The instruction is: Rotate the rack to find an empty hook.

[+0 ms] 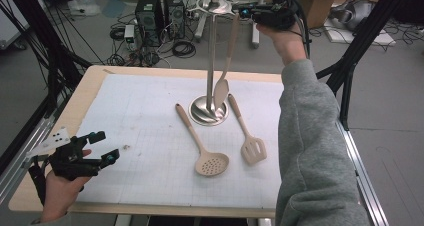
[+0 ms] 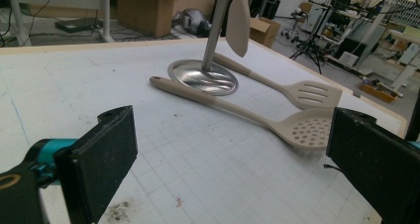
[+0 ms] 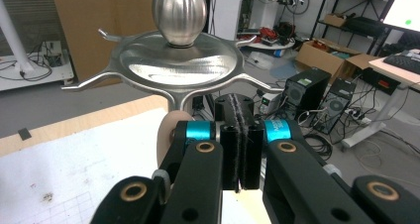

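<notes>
Right gripper (image 1: 248,10) is up at the rack (image 1: 215,7) top, jaws pinched together beside the hanging spatula (image 1: 226,68). Left gripper (image 1: 100,147) sits wide open, well away from the rack base.

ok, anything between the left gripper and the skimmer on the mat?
Nothing visible. The left gripper sits open near the mat's left edge, and the bare gridded mat runs straight to the perforated skimmer. The slotted turner and the stand base lie beyond it, off the path.
</notes>
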Tool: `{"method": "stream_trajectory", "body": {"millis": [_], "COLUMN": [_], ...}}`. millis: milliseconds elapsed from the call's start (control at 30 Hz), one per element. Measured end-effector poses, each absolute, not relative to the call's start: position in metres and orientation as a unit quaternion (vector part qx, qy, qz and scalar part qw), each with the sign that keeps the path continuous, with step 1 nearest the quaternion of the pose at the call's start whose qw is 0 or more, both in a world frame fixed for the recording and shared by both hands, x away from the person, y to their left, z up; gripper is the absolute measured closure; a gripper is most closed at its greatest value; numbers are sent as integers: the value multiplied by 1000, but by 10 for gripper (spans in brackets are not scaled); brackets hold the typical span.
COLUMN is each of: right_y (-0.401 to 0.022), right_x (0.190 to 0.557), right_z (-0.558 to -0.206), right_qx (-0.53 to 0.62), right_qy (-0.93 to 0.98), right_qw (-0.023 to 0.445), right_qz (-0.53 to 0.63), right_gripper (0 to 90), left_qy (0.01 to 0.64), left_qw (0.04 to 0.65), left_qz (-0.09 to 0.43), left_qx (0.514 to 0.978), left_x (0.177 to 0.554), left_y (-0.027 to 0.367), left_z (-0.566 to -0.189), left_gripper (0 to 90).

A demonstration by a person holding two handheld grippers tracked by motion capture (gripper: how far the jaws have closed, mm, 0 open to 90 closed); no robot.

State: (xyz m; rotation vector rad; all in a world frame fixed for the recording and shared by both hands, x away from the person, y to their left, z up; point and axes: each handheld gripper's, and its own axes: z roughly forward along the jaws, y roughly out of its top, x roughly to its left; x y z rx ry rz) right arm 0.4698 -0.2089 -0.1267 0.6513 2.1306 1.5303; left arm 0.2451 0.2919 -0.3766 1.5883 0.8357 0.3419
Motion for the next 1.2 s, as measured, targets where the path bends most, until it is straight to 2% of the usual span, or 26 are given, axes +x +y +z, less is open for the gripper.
{"method": "stream_trajectory", "body": {"millis": [467, 1200], "right_y": [-209, -204], "right_x": [467, 456], "right_z": [-127, -127], "right_qx": [220, 216], "right_qy": [771, 772], "right_qw": [204, 214], "right_qz": [562, 557], "right_gripper": [900, 900], "left_qy": [362, 361], "left_qw": [610, 607], "left_qz": [147, 144], "left_qx": [690, 693], "left_x": [245, 247], "left_y": [290, 287], "left_z": [-377, -379], "left_gripper": [60, 60]}}
